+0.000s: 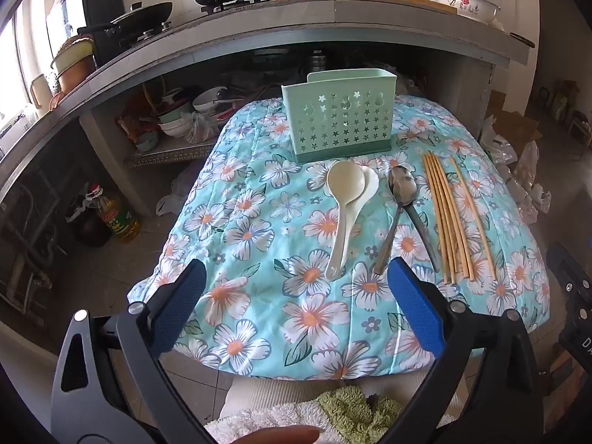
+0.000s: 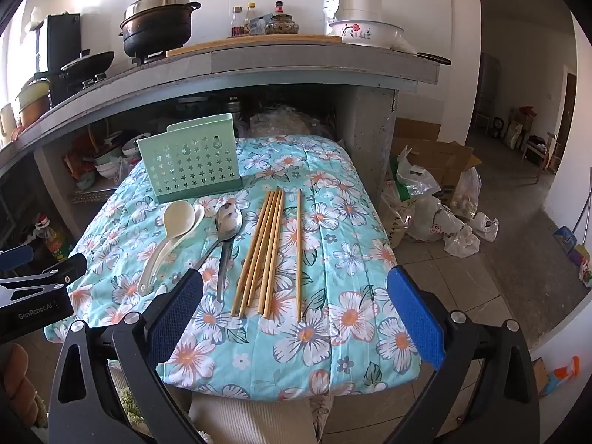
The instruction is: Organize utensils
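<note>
Nothing appears sorted yet. The left hand-held gripper (image 1: 296, 288) and right hand-held gripper (image 2: 296, 288) both hang wide and empty above the near edge of the worktop (image 2: 355, 244). Just beyond lie the white plastic spoons (image 1: 342, 203), metal spoons (image 1: 401, 192) and chopsticks (image 2: 264, 251); farthest stands the green utensil holder (image 1: 340, 116).

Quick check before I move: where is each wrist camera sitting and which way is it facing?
Left wrist: behind the open left tool, low at the table's near edge, facing the holder, spoons and counter; a fingertip shows below, the right tool's body at right.
Right wrist: behind the open right tool, further right, facing the chopsticks; the left tool shows at left.
Both see the holder, spoons, chopsticks, floral cloth and counter.
</note>
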